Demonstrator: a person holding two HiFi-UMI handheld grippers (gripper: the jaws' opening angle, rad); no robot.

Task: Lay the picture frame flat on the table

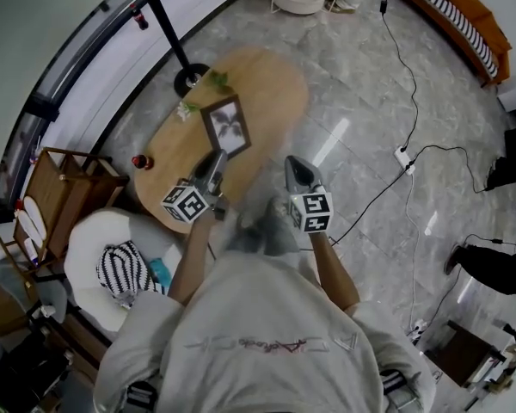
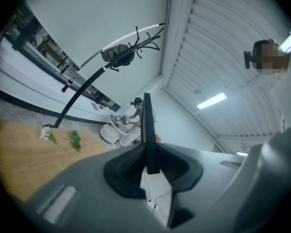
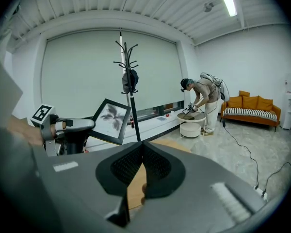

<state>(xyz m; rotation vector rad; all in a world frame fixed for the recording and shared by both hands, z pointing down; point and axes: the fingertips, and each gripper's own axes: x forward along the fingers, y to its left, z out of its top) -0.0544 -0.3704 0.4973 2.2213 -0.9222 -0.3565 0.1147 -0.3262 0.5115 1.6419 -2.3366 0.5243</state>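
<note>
Over the wooden table point(image 1: 271, 80), the picture frame point(image 1: 226, 126) is clamped by the left gripper point(image 1: 216, 159); the right gripper point(image 1: 295, 165) is closed, empty. Slow, level lowering is advised.

Black picture frame point(image 1: 226, 126), tan wooden table point(image 1: 267, 84), grey marbled floor point(image 1: 361, 84).

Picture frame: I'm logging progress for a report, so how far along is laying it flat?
Done: the left hand-held gripper is clamped on the picture frame by its edge. In hand: the frame is held tilted above the wooden table, not lying on it. Left: lower it flat and release. The right hand-held gripper is shut and empty.
</note>
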